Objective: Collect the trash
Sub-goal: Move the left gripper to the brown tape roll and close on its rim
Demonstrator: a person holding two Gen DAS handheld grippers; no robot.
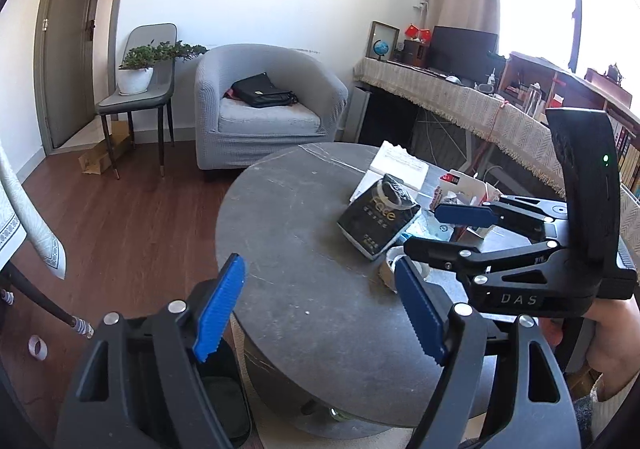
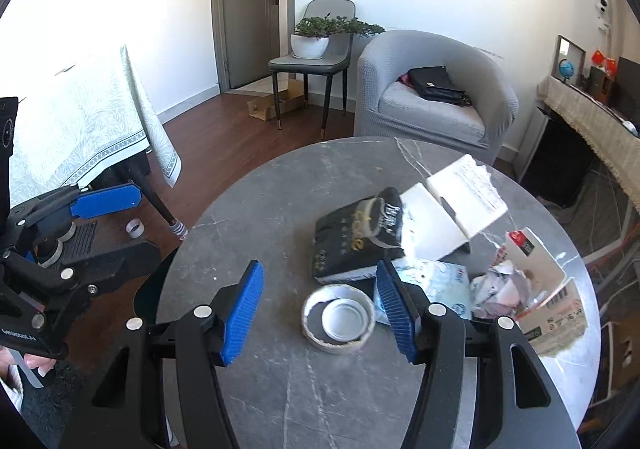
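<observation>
Grey armchair (image 2: 436, 89) against the white wall, black bag (image 2: 438, 83) lying on its seat. Beside it, grey chair (image 2: 316, 49) bearing a potted plant (image 2: 312, 35). Flattened cardboard (image 2: 276, 103) underneath, on the wooden floor (image 2: 224, 137).

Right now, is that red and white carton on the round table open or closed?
Open. In the right wrist view the red and white carton lies with its mouth gaping, and crumpled paper shows inside it.
</observation>
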